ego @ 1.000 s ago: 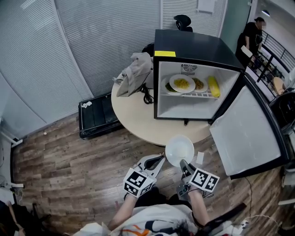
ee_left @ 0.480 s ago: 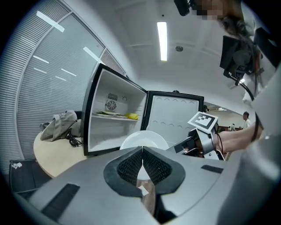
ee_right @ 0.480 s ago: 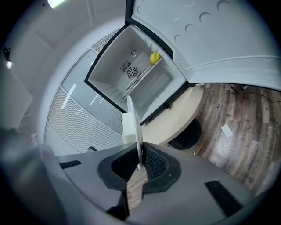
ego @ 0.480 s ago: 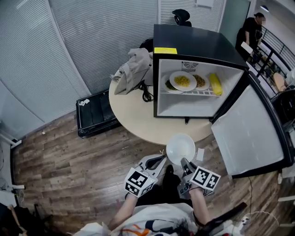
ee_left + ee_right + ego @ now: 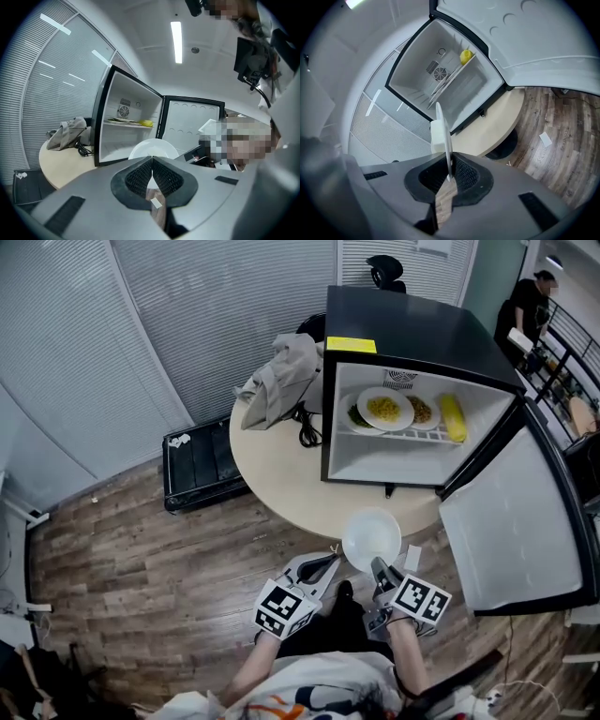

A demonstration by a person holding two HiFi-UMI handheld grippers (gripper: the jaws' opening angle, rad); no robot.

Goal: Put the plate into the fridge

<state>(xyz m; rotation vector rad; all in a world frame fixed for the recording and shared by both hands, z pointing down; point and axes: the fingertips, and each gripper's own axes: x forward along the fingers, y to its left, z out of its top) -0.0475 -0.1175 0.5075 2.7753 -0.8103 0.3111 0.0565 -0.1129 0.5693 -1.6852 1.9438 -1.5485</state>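
Note:
A white empty plate hangs over the near edge of the round table, in front of the open black fridge. My right gripper is shut on the plate's near rim. In the right gripper view the plate stands edge-on between the pads of that gripper. My left gripper is just left of the plate, shut and empty. Its jaws meet with nothing in them, and the plate shows beyond. The fridge shelf carries plates of food and a yellow corn cob. The space below the shelf is bare.
The fridge door swings wide open to the right. The beige table also holds a grey cloth and a black cable. A black case lies on the wood floor at left. A person stands at the far right.
Both grippers and the plate have edged forward toward the table and the fridge. The right gripper's hold on the plate is the same.

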